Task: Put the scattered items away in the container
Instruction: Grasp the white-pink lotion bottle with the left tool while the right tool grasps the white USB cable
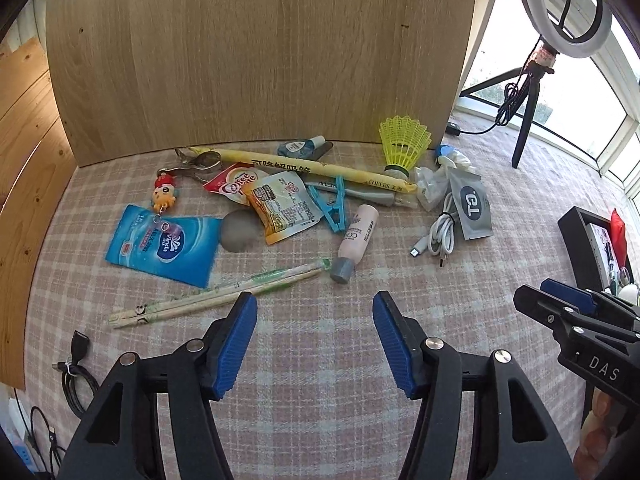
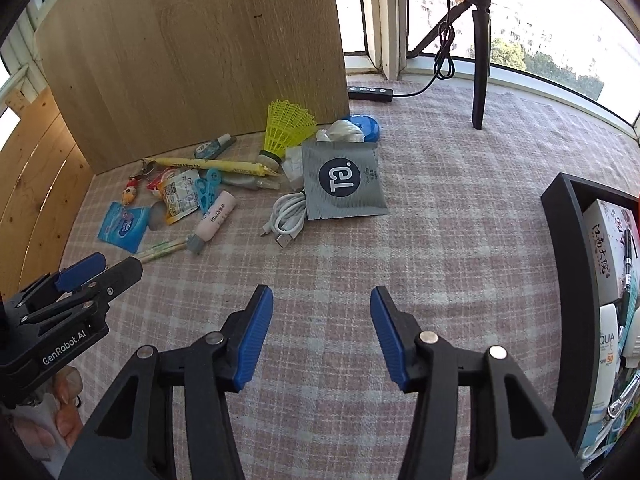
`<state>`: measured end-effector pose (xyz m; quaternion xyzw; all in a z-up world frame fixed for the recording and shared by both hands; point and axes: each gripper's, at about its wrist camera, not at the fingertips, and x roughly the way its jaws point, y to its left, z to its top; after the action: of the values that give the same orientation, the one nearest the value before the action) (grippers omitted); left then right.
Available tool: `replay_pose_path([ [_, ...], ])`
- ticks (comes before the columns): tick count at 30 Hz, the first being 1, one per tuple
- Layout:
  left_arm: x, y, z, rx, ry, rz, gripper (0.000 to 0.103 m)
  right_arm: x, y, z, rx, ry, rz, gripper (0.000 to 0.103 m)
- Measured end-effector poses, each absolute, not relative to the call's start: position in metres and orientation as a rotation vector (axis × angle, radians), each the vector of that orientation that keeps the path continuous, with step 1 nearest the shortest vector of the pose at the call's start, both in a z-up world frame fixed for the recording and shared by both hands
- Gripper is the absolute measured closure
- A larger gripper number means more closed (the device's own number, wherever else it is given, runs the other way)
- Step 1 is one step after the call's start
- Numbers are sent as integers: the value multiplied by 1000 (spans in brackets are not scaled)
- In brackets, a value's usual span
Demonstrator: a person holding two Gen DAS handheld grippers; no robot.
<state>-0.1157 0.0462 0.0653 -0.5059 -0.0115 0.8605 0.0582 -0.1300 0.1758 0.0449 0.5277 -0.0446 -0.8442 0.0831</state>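
Observation:
Scattered items lie on the pink checked cloth by a wooden board: a blue tissue pack (image 1: 162,245), wrapped chopsticks (image 1: 216,296), a pink bottle (image 1: 354,242), a white cable (image 1: 438,236), a grey sachet (image 1: 472,208) (image 2: 344,180), a yellow shuttlecock (image 1: 402,142) (image 2: 286,130), snack packets (image 1: 280,204) and blue clips (image 1: 336,208). The black container (image 2: 560,280) (image 1: 572,236) sits at the right, holding boxes and tubes. My left gripper (image 1: 315,312) is open and empty, just short of the chopsticks and bottle. My right gripper (image 2: 321,304) is open and empty over bare cloth, left of the container.
A wooden board (image 1: 260,52) stands behind the pile. A tripod (image 2: 480,60) with a ring light and a black remote (image 2: 370,93) stand at the back right by the window. Black cables (image 1: 76,376) lie at the left table edge.

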Motion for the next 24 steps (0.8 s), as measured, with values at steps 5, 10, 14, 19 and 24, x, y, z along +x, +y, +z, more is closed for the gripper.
replay_pose_path([
  [5,-142,55,41,-1572,-28,2547,48,-162,165,23,1638,-155,-2490,58],
  [10,-158,58,29,-1583,9,2522,48,-190,156,8,1692,-217,-2450,58],
  [14,-164,56,22,-1591,-1,2500,48,-207,156,-1,1741,-312,-2408,58],
  [19,-166,61,21,-1576,5,2469,55,-219,153,-5,1788,-349,-2404,58],
  [24,-168,66,23,-1550,11,2449,55,-227,146,-1,1810,-361,-2416,58],
])
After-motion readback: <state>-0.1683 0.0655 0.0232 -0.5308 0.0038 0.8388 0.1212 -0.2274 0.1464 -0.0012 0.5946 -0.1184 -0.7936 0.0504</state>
